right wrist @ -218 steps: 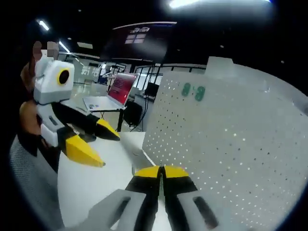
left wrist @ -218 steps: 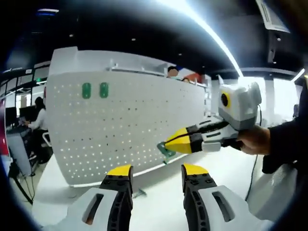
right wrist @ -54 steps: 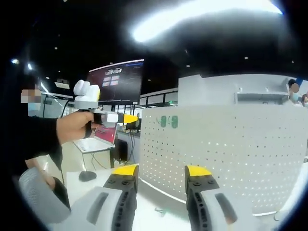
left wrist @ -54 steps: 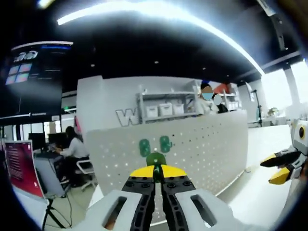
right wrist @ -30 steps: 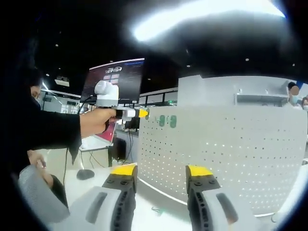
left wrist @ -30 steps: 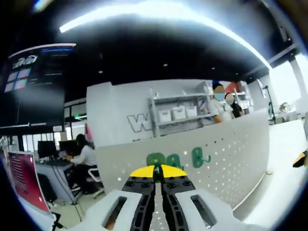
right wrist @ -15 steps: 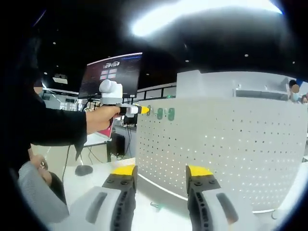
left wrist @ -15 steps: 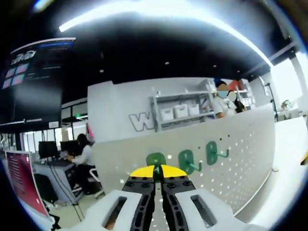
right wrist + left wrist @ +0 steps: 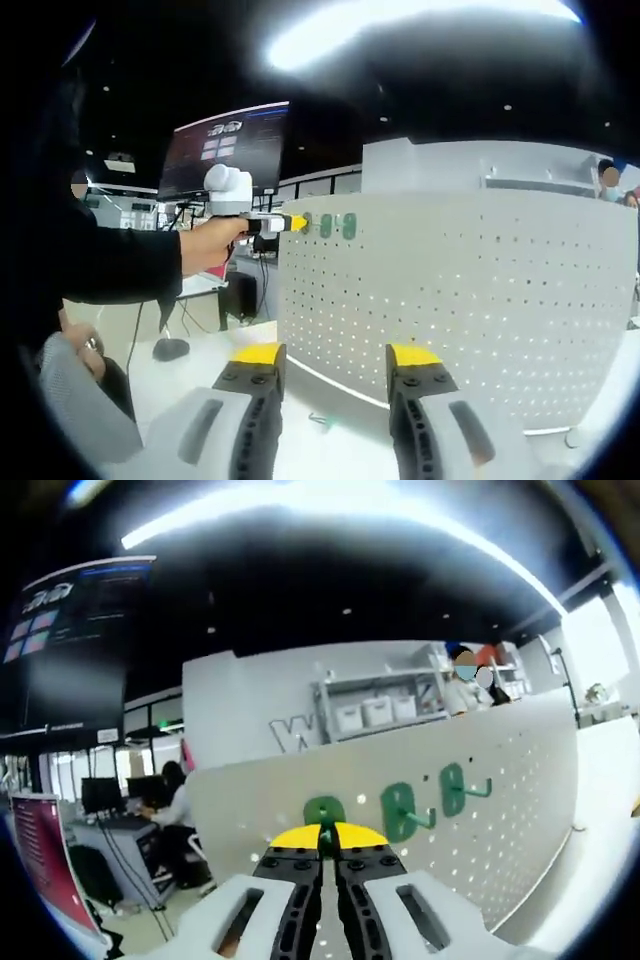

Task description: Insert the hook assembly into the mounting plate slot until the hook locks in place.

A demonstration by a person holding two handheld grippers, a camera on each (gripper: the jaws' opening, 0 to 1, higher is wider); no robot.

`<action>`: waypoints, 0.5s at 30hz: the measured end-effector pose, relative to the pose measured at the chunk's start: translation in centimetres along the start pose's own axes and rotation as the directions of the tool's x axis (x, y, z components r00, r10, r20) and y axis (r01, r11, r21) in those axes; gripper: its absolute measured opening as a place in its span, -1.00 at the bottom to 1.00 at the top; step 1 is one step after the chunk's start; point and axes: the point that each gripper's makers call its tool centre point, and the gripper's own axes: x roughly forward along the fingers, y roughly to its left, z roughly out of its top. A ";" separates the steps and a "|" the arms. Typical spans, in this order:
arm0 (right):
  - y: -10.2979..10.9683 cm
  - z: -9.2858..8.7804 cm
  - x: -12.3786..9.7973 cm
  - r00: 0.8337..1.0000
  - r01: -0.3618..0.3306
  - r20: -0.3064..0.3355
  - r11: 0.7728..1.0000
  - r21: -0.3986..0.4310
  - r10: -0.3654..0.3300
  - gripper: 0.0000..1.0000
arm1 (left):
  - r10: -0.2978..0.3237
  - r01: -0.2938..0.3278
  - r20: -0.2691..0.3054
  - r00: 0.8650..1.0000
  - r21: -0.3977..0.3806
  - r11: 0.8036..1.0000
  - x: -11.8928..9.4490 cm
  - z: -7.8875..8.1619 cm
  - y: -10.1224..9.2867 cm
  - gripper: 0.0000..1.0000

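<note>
At the upper left corner of the white perforated mounting plate (image 9: pixel 470 300), the left gripper (image 9: pixel 297 223) is pressed up to the board, its yellow fingers (image 9: pixel 345 836) closed tight on a green hook assembly (image 9: pixel 322 811) whose rounded tab rises just above the fingertips in the left gripper view. From that view the plate (image 9: pixel 520 780) runs away to the right, and the held hook sits against its face at the left end of a row: two green hooks (image 9: pixel 400 811) already hang just beside it, each with a short prong jutting out from the board toward the right. Seen from the right gripper view, the left gripper's long axis lies level and points straight at the plate's top edge, beside the same green tabs (image 9: pixel 337 226), with a person's hand (image 9: pixel 212 245) and dark sleeve behind it. So the hook lies directly ahead of the closed fingers, square to the board, and the seating push would seem to run along the gripper's own axis into the slot. Whether the hook has locked cannot be told from here. Down low and well apart from the hooks, the right gripper (image 9: pixel 336 356) hangs over the white table (image 9: pixel 190 385) with its fingers spread and holding nothing; the left is plainly the nearer one.
</note>
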 end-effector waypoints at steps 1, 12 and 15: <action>0.0 -0.1 0.0 1.000 -0.001 -0.002 1.000 0.001 0.001 -0.25 | 0.000 0.000 0.002 1.000 0.004 1.000 0.1 0.0 0.0 -0.94; 0.3 -0.7 0.4 1.000 -0.017 -0.023 1.000 0.021 0.018 -0.25 | 0.011 -0.010 -0.005 1.000 0.122 0.992 0.3 0.1 -0.2 -0.93; 0.5 -0.8 0.5 0.999 -0.023 -0.025 0.999 0.023 0.024 -0.25 | 0.019 -0.017 -0.013 1.000 0.141 0.990 0.4 0.1 -0.2 -0.93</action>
